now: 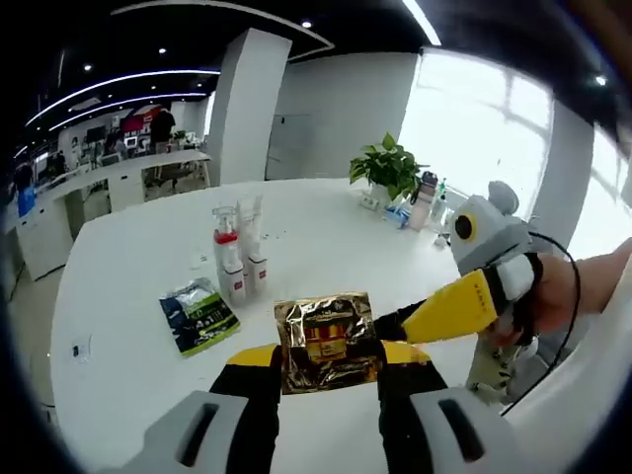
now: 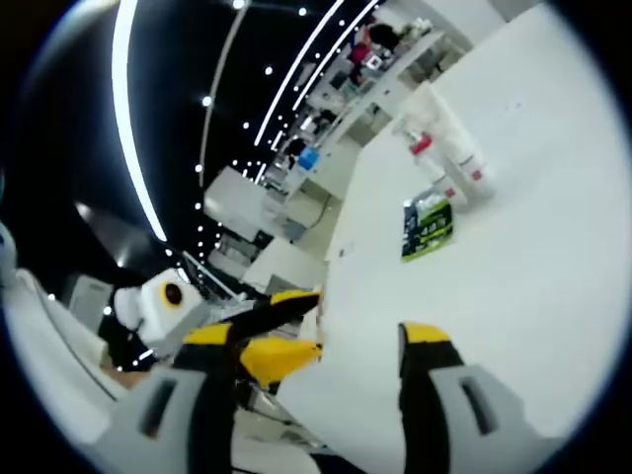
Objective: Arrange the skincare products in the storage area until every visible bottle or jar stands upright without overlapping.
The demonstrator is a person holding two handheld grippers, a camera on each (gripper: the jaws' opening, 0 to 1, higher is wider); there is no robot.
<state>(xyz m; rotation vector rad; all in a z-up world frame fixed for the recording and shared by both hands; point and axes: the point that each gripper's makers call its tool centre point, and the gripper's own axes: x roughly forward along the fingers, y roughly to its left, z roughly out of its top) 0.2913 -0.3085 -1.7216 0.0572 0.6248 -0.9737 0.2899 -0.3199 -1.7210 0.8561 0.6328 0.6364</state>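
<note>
A: Left tongs (image 1: 329, 367)?
B: Closed on a gold foil sachet (image 1: 327, 342) w/ red-yellow label, held just above the white table (image 1: 128, 267), pinched between the yellow tips.
A: Right tongs?
B: In the right gripper view the right tongs (image 2: 359, 341) are spread wide, nothing between the tips. In the left gripper view they come in from the right, a person's hand (image 1: 553, 296) on the grip, one yellow tip reaching to just beside the sachet's right edge. Can't tell if it touches.
A: Skincare stuff?
B: Two clear bottles (image 1: 237, 254) w/ red bands, upright, side by side & touching, mid-table beyond the sachet. Dark green-black packet (image 1: 198, 314) lies flat near them, on their left in the left gripper view. The right gripper view has the same group: bottles (image 2: 449, 150) far off, packet (image 2: 428, 226) nearer.
A: Anything else?
B: Potted plant (image 1: 386, 168) at the far table edge, some small bottles (image 1: 425, 202) beside it. Window behind, office desks in the bkgd.
</note>
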